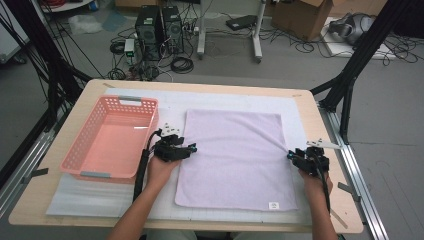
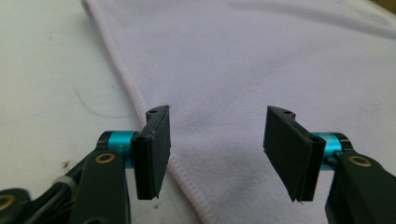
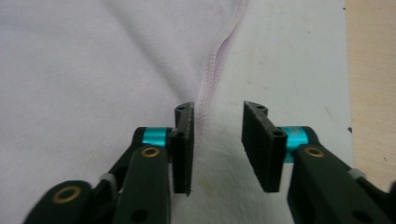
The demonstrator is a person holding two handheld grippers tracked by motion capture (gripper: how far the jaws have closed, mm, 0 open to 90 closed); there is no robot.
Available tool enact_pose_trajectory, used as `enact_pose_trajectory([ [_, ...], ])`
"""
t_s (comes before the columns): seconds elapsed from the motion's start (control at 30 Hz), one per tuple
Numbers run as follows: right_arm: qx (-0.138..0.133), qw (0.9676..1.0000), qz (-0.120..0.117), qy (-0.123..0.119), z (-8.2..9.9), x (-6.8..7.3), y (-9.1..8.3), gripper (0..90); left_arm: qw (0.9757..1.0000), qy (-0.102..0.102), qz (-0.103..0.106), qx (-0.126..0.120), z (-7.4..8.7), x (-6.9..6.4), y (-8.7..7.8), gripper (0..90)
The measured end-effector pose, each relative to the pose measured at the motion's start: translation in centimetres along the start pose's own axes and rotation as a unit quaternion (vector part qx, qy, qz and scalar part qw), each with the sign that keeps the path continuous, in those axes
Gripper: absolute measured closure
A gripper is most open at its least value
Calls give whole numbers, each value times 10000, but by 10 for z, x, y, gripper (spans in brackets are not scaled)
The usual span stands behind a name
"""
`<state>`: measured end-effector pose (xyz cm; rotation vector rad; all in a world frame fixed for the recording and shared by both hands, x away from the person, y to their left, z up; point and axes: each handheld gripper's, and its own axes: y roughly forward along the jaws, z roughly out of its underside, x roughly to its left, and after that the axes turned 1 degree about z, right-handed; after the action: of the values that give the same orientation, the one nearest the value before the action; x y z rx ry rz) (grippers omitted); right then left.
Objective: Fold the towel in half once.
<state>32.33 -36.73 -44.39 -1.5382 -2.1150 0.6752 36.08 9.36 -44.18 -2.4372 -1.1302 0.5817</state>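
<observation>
A pale lilac towel [image 1: 232, 157] lies flat on the white mat, with a small white label at its near right corner. My left gripper [image 1: 192, 148] rests at the towel's left edge. In the left gripper view [image 2: 217, 121] its jaws stand well apart and open, the towel's hem [image 2: 140, 100] passing by one jaw and the towel [image 2: 261, 60] between them. My right gripper [image 1: 291, 155] is at the towel's right edge. In the right gripper view [image 3: 217, 112] it is open, and a slightly raised hem [image 3: 212, 70] runs along the inner side of one jaw.
An empty pink plastic basket [image 1: 150, 125] stands to the left of the towel, close behind my left hand. The white mat [image 1: 170, 100] covers most of the wooden table [image 1: 310, 120]. Black frame posts rise at both far corners.
</observation>
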Motion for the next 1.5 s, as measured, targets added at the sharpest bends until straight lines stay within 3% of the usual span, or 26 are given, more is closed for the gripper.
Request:
enact_pose_trajectory([
  [0.07, -179, 9997, -115, -97, 6, 0, -10, 543, 9999, 44, 130, -103, -1, -3, -3, 384],
  [0.17, -332, 9986, -321, -240, 13, 1, -23, 456, 9985, 36, 263, -471, 3, -6, -10, 352],
  [0.37, -546, 9933, -799, -631, 18, 8, -38, 285, 9976, 224, 409, -517, 10, -8, -16, 241],
  [0.43, -585, 9931, -717, -724, 19, 10, -37, 252, 9969, 228, 494, -569, 13, -9, -18, 226],
  [0.5, -589, 9939, -654, -667, 18, 10, -36, 250, 9962, 256, 562, -622, 16, -9, -20, 226],
  [0.7, -748, 9924, -635, -741, 14, 13, -36, 238, 9944, 307, 630, -797, 26, -8, -28, 246],
  [1.07, -770, 9925, -605, -732, 15, 16, -33, 221, 9953, 276, 534, -761, 32, -5, -38, 244],
  [1.5, -741, 9928, -603, -728, 15, 15, -31, 220, 9957, 258, 487, -744, 32, -5, -37, 243],
])
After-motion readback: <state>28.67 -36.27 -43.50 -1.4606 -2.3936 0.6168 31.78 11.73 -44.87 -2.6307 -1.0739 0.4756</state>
